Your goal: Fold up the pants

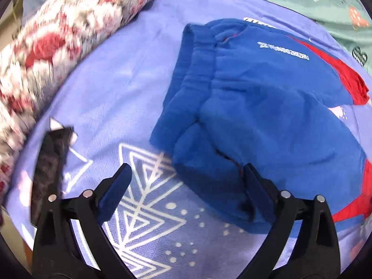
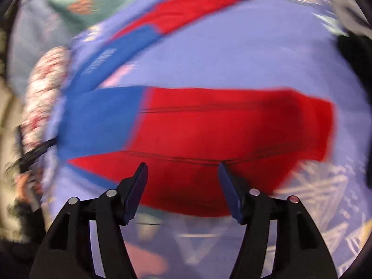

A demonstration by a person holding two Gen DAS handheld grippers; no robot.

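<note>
Two grippers released | left gripper (image 1: 187, 174) at pants (image 1: 244, 107) | right gripper (image 2: 183, 174) over red leg

Bare purple bedsheet (image 1: 111, 79) open left of the pants (image 1: 255, 107), floral rolled quilt (image 1: 58, 34) walling the far left edge, dark patterned item (image 1: 50, 162) lying beside it, green blanket (image 1: 302, 0) bordering the far side

Even, soft light is falling on both views, with no glare and only faint shadows in the folds of the pants (image 1: 244, 107). The left view is staying fairly sharp ahead of the jaws, smearing only at the quilt (image 1: 58, 37) far left. The right view is blurring heavily everywhere beyond the jaws. Fisheye bending is curving both edges into dark corners.
</note>
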